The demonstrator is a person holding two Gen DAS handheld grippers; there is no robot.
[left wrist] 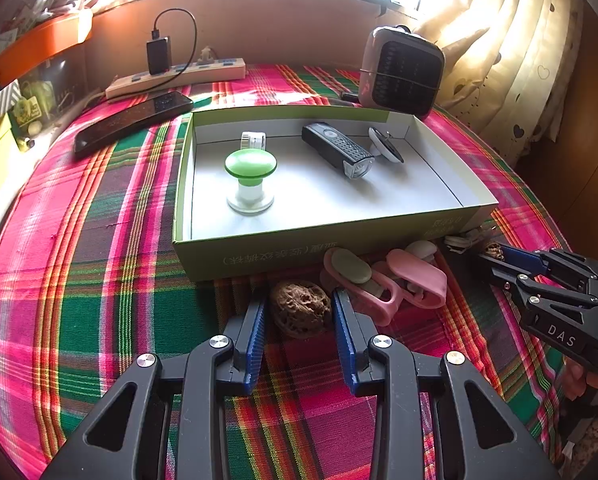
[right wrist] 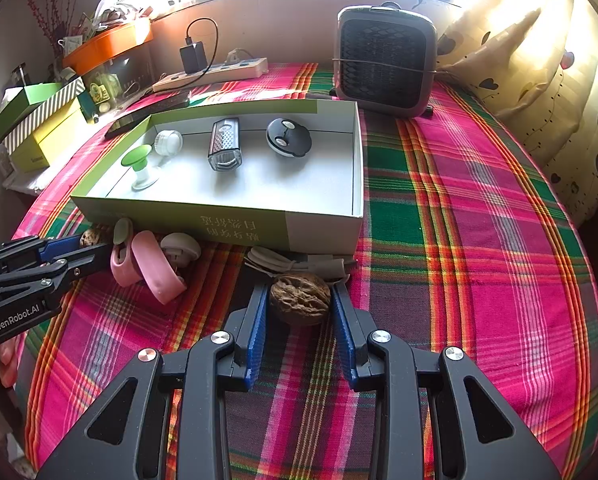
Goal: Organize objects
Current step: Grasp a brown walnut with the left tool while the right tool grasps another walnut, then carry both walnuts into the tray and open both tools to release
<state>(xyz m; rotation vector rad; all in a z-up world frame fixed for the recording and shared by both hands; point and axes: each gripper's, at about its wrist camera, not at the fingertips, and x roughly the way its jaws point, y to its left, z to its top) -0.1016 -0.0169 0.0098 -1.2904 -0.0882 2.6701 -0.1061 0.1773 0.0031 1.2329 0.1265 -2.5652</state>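
Walnuts, brown and wrinkled, sit one in each gripper: the left gripper [left wrist: 299, 312] pinches a rough walnut [left wrist: 301, 308], the right gripper [right wrist: 299, 304] clamps a second walnut [right wrist: 299, 298]. Beyond both lies the open green cardboard box [left wrist: 259, 254].

Two walnuts [left wrist: 301, 308] [right wrist: 299, 298], one green-rimmed box [left wrist: 259, 258], four items inside, two pink clips [left wrist: 419, 276], one coiled white cable [right wrist: 283, 262]

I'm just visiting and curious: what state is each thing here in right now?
Left tongs: shut on left walnut.
Right tongs: shut on right walnut.
Box: lidless, partly filled.
Charger: plugged into power strip.
Green-capped piece: upright in box.
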